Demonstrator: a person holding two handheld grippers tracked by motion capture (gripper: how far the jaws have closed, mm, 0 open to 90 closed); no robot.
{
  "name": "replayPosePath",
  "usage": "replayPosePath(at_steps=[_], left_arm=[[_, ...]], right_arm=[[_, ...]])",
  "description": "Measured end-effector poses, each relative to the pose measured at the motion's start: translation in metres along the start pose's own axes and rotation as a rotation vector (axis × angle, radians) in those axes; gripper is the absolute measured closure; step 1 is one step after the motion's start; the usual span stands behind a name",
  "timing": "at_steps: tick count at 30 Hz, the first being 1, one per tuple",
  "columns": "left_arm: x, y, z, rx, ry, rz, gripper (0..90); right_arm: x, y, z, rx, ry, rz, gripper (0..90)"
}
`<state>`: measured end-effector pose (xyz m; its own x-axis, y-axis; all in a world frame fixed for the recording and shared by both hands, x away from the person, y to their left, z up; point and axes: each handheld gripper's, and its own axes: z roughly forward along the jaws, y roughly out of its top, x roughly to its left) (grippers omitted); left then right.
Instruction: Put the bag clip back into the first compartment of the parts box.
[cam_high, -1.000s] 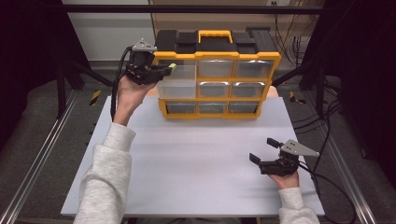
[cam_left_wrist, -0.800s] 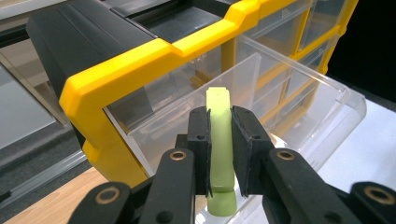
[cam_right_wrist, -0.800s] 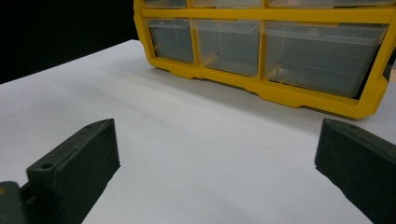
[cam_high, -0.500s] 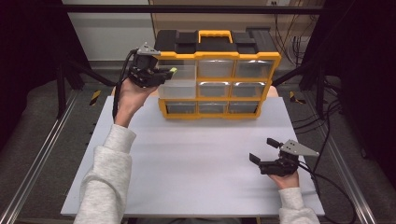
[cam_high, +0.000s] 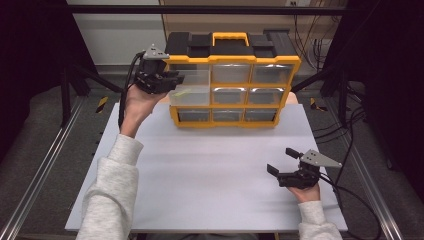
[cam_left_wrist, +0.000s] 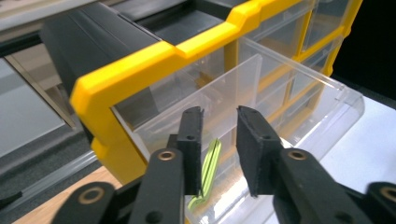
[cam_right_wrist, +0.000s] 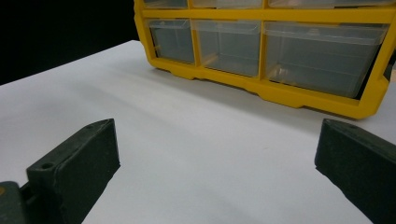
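Left gripper (cam_left_wrist: 218, 140) jaws just parted, green strip (cam_left_wrist: 208, 170) half-hidden.

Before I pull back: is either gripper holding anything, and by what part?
Nothing held. The left gripper has just been opening; the green strip sits loose between its jaws in the open drawer. The right gripper is open, empty.

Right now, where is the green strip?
In the left gripper view, the green strip lies inside the pulled-out clear drawer, just below the left gripper.
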<state>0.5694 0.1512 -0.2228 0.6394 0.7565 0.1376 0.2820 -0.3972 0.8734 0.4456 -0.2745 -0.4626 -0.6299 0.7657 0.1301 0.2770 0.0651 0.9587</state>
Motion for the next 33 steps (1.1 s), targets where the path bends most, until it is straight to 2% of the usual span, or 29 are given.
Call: replayPosePath(at_steps=[3, 8, 13, 15, 19, 23, 25, 28, 33], left_arm=[[0.000, -0.001, -0.007, -0.029, -0.001, -0.006, 63.5], [0.002, -0.005, -0.020, -0.084, -0.043, -0.053, 51.8], [-0.001, -0.012, -0.031, -0.131, -0.067, -0.056, 38.1], [-0.004, -0.016, -0.036, -0.140, -0.071, -0.046, 34.6], [-0.009, -0.026, -0.043, -0.170, -0.086, -0.034, 27.9], [-0.012, -0.037, -0.050, -0.180, -0.094, -0.025, 19.4], [-0.014, -0.044, -0.054, -0.185, -0.082, -0.032, 12.8], [-0.014, -0.055, -0.059, -0.203, -0.091, -0.053, 8.3], [-0.014, -0.074, -0.065, -0.208, -0.076, -0.061, 4.1]], right_arm=[[0.000, 0.000, 0.000, -0.001, 0.001, 0.002, 0.5], [0.000, 0.000, 0.001, 0.002, 0.002, 0.002, 0.4], [0.000, 0.000, 0.000, 0.002, 0.001, 0.002, 0.5], [0.000, 0.000, 0.001, 0.003, 0.000, 0.004, 0.5], [0.000, 0.000, 0.001, 0.005, -0.001, 0.008, 0.4], [0.000, 0.000, 0.001, 0.004, -0.001, 0.007, 0.4], [0.000, 0.000, 0.001, 0.005, -0.002, 0.008, 0.4], [0.000, 0.000, 0.001, 0.005, -0.002, 0.008, 0.4], [0.000, 0.000, 0.001, 0.005, -0.004, 0.007, 0.4]])
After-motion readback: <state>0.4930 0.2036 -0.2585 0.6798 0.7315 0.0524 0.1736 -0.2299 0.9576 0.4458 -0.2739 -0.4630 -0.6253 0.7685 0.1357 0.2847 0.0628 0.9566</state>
